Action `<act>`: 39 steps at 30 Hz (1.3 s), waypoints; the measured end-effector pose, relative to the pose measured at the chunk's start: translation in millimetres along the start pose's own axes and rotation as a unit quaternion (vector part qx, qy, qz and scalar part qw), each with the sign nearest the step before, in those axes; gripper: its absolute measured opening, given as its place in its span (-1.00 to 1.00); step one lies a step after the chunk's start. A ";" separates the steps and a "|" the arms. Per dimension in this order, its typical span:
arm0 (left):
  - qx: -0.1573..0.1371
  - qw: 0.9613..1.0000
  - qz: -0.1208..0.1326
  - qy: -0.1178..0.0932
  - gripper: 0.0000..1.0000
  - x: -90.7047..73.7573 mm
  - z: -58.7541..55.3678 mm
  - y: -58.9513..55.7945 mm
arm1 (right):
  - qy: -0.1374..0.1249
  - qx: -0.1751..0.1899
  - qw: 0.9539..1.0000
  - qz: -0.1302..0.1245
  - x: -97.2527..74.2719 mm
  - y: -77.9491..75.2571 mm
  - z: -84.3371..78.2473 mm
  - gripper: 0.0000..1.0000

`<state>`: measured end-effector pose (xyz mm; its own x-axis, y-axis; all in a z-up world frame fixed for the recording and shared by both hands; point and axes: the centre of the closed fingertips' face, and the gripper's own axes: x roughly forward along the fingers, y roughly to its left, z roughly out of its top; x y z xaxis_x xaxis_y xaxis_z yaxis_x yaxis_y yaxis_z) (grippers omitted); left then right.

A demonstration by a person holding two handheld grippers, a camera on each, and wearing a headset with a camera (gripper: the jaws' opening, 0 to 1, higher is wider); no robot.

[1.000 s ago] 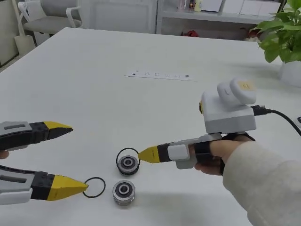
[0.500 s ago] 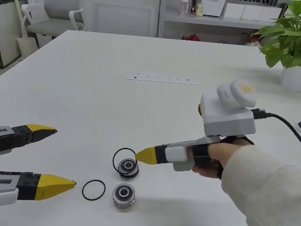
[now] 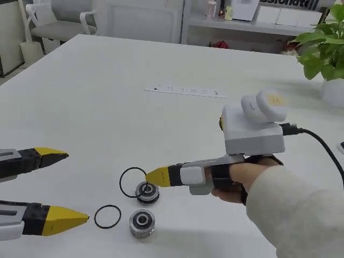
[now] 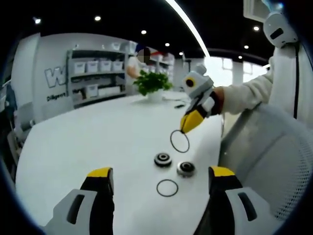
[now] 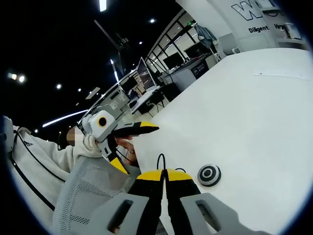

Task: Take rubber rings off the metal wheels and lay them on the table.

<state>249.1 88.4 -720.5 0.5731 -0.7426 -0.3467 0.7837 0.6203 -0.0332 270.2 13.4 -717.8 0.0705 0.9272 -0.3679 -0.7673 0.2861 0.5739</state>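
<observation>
Left tool (image 3: 78,186) is standing wide open and empty, drawn back leftward since a second ago. First ring (image 3: 107,216) is lying flat on the bench (image 3: 161,123), just beside the bare near wheel (image 3: 142,220). Second ring (image 3: 133,181), then sitting at the far wheel (image 3: 147,192), is now hanging clear of it (left gripper view confirming), pinched in the closed right tool (image 3: 150,176). Judgement: both wheels are standing stripped; only the laying down is remaining. No container is serving; rings are going straight onto the bench

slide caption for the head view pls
Right gripper holds a rubber ring beside a metal wheel; a second ring lies on the table.
</observation>
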 end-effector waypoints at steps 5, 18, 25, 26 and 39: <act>0.000 1.000 -0.002 0.001 0.62 0.3 -1.0 -1.7 | 0.007 -0.003 1.000 0.002 8.1 2.8 -1.8 -1.00; 0.001 1.000 0.000 0.003 0.62 -0.9 -1.9 -0.3 | 0.041 -0.002 0.999 0.007 36.0 7.5 -18.0 -1.00; -0.001 1.000 -0.003 0.006 0.62 -0.7 -3.9 0.0 | 0.058 0.001 0.998 -0.002 48.1 0.5 -28.1 -1.00; -0.001 1.000 -0.002 0.005 0.62 -0.8 -4.1 0.4 | 0.063 0.000 0.998 -0.004 49.4 -0.3 -30.5 -1.00; -0.002 1.000 0.000 0.003 0.61 -1.4 -4.3 2.7 | 0.099 -0.022 0.995 -0.023 65.4 -11.0 -46.8 -1.00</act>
<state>249.4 92.2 -724.1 0.5710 -0.7412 -0.3529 0.7832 0.6207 -0.0364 253.5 59.6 -782.4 -0.0166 0.8461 -0.5328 -0.7931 0.3133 0.5223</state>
